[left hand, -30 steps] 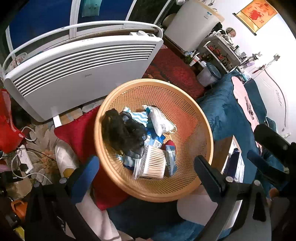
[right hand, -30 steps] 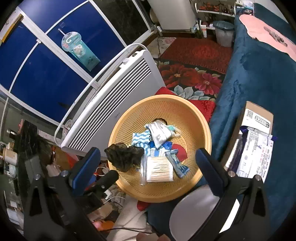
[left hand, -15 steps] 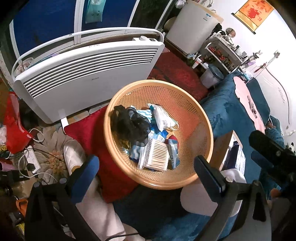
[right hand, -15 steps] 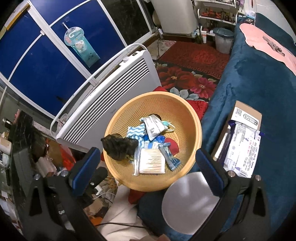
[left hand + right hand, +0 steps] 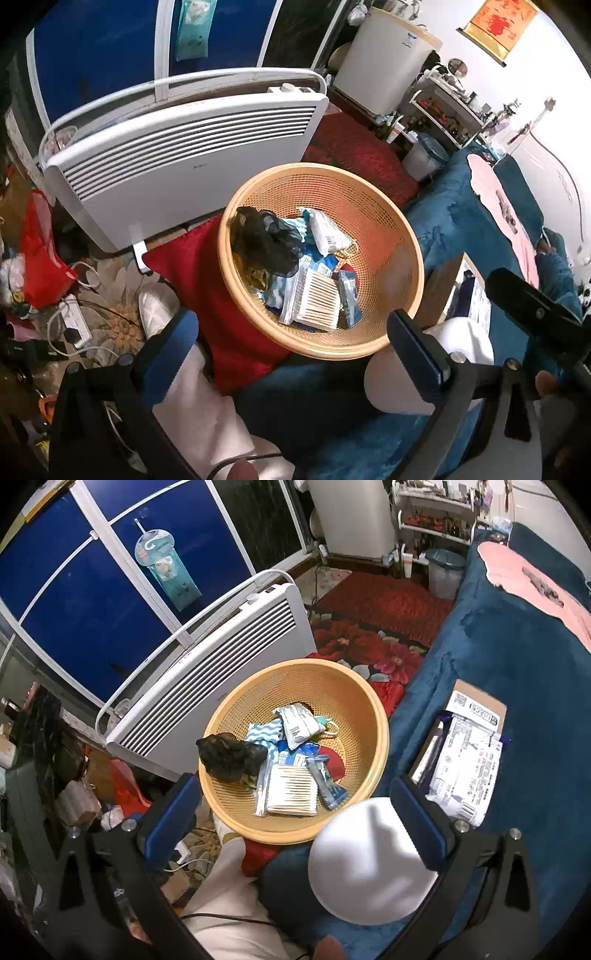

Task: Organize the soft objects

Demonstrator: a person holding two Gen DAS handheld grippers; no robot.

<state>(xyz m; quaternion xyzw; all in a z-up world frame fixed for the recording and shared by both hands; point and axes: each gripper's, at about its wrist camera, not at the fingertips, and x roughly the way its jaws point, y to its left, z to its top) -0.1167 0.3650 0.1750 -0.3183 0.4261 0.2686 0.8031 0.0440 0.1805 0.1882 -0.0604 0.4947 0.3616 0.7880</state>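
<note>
A tan mesh basket (image 5: 384,229) sits at centre frame, propped on a red cushion (image 5: 207,273) beside a white panel heater (image 5: 184,147), holding the soft goods to be sorted: a crumpled black net (image 5: 266,242) against its left wall, a pack of cotton swabs (image 5: 317,304) low in the bowl, and a white wrapped pad (image 5: 325,232) above it. The basket's tilt toward the cameras likely keeps its contents within easy reach. The left tool (image 5: 291,354) hovers at the bottom of the frame, blue pads spread wide and holding nothing; the right tool (image 5: 295,830) is likewise wide apart and empty above the basket's near rim. A white round lid-like object (image 5: 365,867) lies on the blue bedspread (image 5: 517,657) at lower right, its nature unclear. A cardboard box (image 5: 476,705) of packets lies at right. Smaller blue-and-white sachets under the swabs overlap too much to identify.
</note>
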